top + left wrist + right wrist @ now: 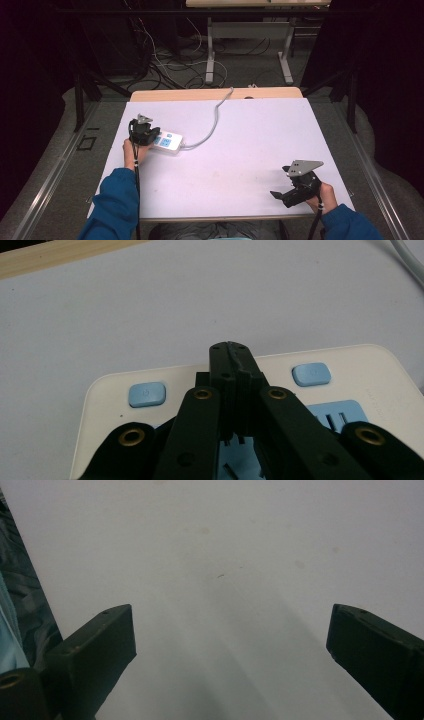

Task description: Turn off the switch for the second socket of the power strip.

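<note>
Overhead light is brightening the white rectangular tabletop (240, 150) while its surroundings are lying dark; close gripper views are showing soft blur and faint shadows.

Power strip (350, 385) partly hidden by left gripper (235, 357), cut off below.

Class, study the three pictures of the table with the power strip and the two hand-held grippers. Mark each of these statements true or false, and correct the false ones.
1. The left gripper has its jaws shut, over the power strip. True.
2. The right gripper grips the cable. False: its jaws stand wide open over bare table.
3. The power strip has two blue buttons. True.
4. The power strip lies near the table's right edge. False: it lies at the left.
</note>
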Demonstrator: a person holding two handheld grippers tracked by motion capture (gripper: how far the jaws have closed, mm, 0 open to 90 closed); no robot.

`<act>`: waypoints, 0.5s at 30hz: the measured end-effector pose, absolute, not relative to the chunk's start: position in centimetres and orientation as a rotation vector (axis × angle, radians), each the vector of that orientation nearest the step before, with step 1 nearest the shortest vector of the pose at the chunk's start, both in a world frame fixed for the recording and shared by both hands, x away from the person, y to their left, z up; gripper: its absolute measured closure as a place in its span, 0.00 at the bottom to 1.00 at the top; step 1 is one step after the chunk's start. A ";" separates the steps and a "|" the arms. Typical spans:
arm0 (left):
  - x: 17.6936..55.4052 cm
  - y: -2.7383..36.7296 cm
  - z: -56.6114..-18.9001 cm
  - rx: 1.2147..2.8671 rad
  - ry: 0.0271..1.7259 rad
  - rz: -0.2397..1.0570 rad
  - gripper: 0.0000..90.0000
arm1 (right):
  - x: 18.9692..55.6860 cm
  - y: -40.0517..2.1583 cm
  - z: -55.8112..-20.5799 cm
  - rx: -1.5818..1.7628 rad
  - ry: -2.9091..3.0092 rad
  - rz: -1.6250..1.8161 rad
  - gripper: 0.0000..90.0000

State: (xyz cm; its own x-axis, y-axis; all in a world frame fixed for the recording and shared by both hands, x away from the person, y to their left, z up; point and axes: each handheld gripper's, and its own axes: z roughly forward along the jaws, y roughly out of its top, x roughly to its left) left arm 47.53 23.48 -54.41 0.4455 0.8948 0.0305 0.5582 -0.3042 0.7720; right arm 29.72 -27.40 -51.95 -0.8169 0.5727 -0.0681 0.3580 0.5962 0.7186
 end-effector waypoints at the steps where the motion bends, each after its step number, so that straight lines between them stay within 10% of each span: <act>1: 47.5 23.5 -54.4 1.996 1.215 0.611 1.00 | 29.7 -27.4 -52.0 0.761 2.532 1.048 0.06; 15: 47.5 23.5 -54.4 2.019 1.218 0.598 1.00 | 29.7 -27.4 -52.0 0.760 2.528 1.050 0.06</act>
State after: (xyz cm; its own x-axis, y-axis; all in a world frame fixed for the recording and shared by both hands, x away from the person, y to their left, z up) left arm 47.50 23.46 -54.35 0.4528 0.8910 0.0327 0.5713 -0.3181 0.7565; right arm 29.70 -27.37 -52.00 -0.8154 0.5746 -0.0703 0.3558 0.5934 0.7220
